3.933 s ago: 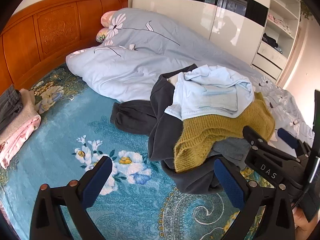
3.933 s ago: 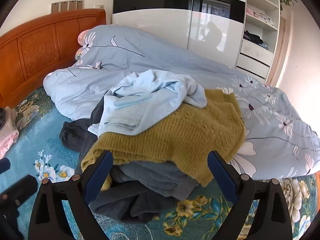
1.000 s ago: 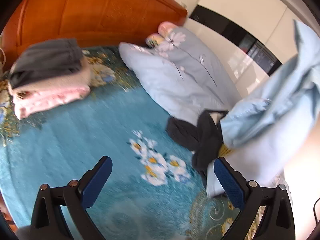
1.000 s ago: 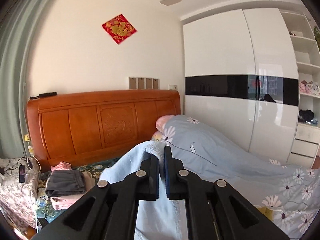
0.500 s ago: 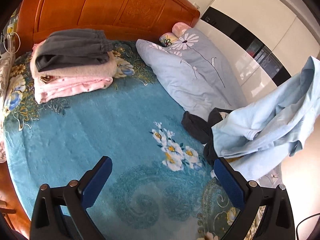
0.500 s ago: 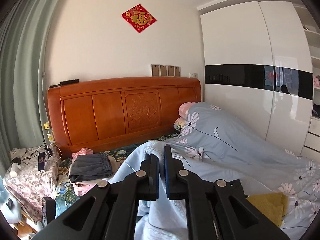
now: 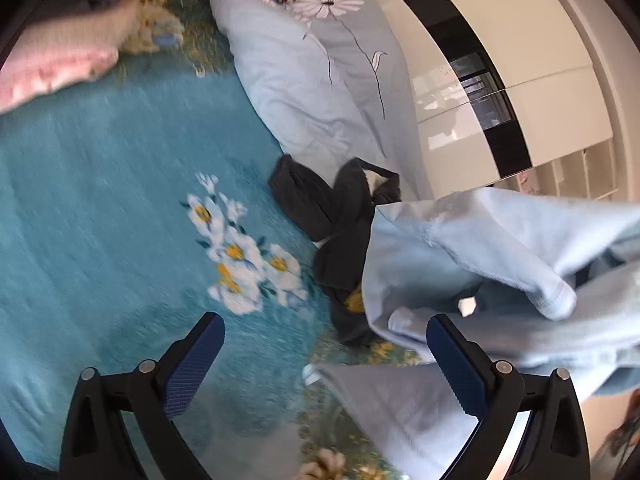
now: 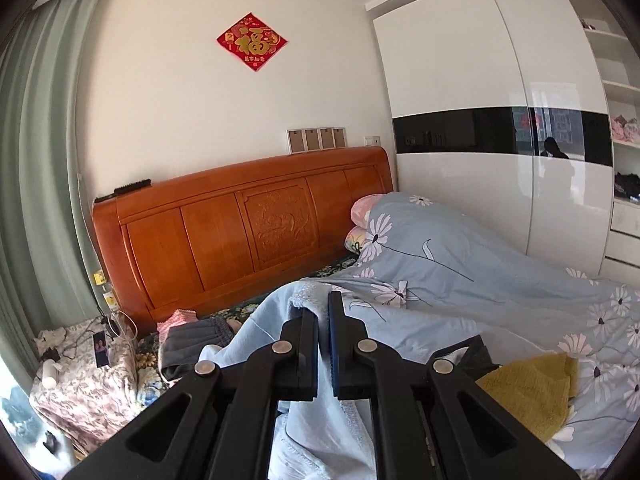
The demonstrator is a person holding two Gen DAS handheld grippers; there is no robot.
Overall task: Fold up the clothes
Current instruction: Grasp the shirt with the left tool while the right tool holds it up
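The right tool point(image 8: 323, 320) has its two black fingers pressed together on a fold of a light blue garment point(image 8: 276, 320), which drapes down on both sides of it. Beyond stands an orange wooden headboard point(image 8: 248, 224) with a red paper decoration point(image 8: 252, 41) on the wall above. A grey floral duvet point(image 8: 460, 280) covers the bed at right, beside a mustard knit sweater point(image 8: 532, 388). Folded clothes point(image 8: 196, 340) sit at left, and a white wardrobe point(image 8: 480, 120) fills the right.

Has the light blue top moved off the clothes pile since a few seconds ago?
Yes. The light blue top is lifted off the mustard sweater, clamped in the right tongs and hanging toward the wooden headboard.
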